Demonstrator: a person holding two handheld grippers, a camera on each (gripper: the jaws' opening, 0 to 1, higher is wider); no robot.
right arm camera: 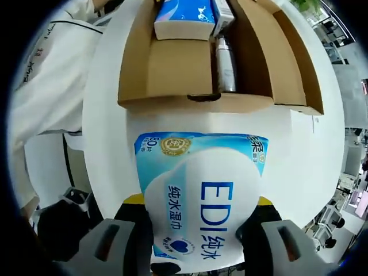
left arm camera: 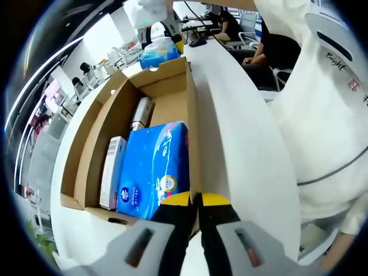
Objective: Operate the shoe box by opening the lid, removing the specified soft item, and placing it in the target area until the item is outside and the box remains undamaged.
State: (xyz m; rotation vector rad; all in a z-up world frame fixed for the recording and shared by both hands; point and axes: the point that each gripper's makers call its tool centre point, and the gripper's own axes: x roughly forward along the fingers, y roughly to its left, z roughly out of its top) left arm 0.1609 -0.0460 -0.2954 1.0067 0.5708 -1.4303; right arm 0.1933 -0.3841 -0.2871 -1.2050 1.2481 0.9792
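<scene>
An open cardboard shoe box lies on the white table, its lid flap folded out to the side. Inside are a blue tissue pack, a slim white carton and a silver bottle. My left gripper is shut on the box's near wall at its corner. My right gripper is shut on a light-blue wet-wipes pack, held outside the box beyond its end wall. The same pack appears past the box's far end.
A person in a white top stands close along the table's edge. Other people sit at desks behind. Bare table runs beside and around the box; office chairs and floor lie beyond its rim.
</scene>
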